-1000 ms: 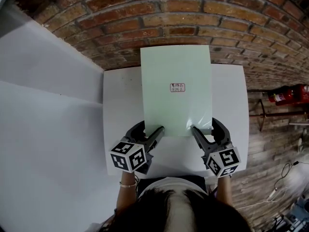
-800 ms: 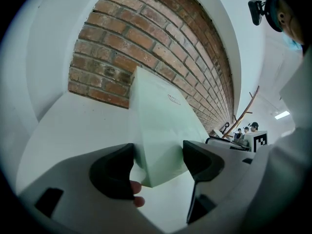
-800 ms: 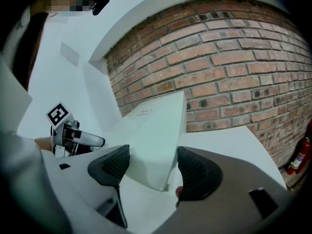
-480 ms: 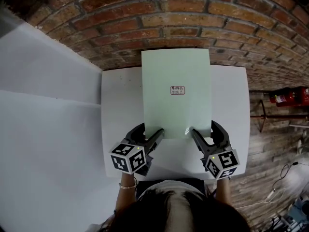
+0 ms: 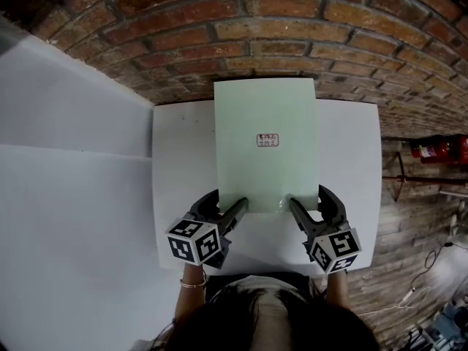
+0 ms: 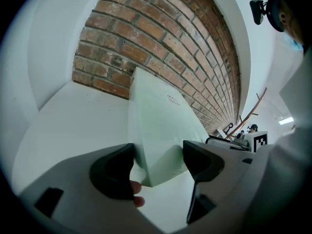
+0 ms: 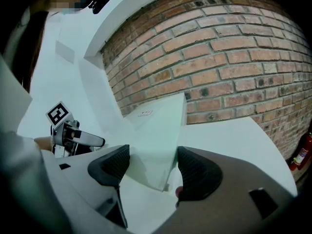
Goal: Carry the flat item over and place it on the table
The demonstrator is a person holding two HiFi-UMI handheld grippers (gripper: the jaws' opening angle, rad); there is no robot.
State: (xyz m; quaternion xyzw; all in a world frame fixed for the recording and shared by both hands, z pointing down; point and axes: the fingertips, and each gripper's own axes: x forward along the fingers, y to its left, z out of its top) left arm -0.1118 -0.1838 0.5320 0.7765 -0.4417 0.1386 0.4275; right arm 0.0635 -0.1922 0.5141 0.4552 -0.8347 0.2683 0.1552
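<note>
A pale green flat sheet (image 5: pixel 267 167) with a small printed label (image 5: pixel 268 140) hangs just over the white table (image 5: pixel 183 167); its far edge overlaps the brick wall. My left gripper (image 5: pixel 232 194) holds its near left corner and my right gripper (image 5: pixel 305 194) its near right corner. In the left gripper view the sheet (image 6: pixel 161 130) has its corner between the pads of the left gripper (image 6: pixel 158 152). In the right gripper view the sheet (image 7: pixel 156 140) sits the same way in the right gripper (image 7: pixel 151 155). It is tilted, far end higher.
A brick wall (image 5: pixel 256 42) stands right behind the table. White panels (image 5: pixel 73 159) fill the left side. To the right, past the table edge, are a wooden floor, a red fire extinguisher (image 5: pixel 439 150) and loose cables (image 5: pixel 431 269).
The sheet has come down and slightly toward me: its far edge covers less of the brick wall. Both grippers moved a little nearer with it and keep the same hold.
</note>
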